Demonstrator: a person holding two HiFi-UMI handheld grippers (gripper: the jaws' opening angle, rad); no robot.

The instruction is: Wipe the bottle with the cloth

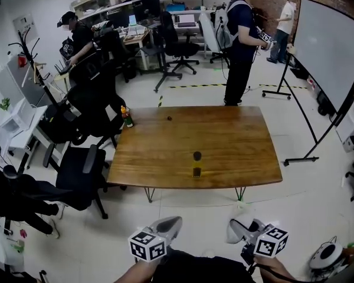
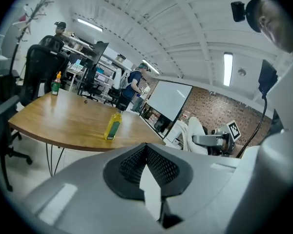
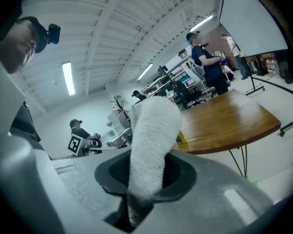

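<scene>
A small bottle [image 1: 196, 164] of yellow liquid with a dark cap stands upright near the front edge of the wooden table [image 1: 236, 140]. It also shows in the left gripper view, as the bottle [image 2: 113, 125]. Both grippers hang in front of the table, well short of the bottle. My left gripper [image 1: 170, 221] [image 2: 147, 150] is shut, with nothing held that I can see. My right gripper [image 1: 239, 229] [image 3: 147, 179] is shut on a white fluffy cloth [image 3: 152, 140], which sticks up out of the jaws and hides most of the bottle [image 3: 181, 139] there.
Two small bottles [image 1: 126, 117] stand at the table's far left corner, and a small dark thing [image 1: 169, 118] lies near its far edge. Black office chairs [image 1: 76, 175] crowd the left side. A whiteboard on a stand [image 1: 327, 46] is at the right. A person [image 1: 242, 40] stands beyond the table.
</scene>
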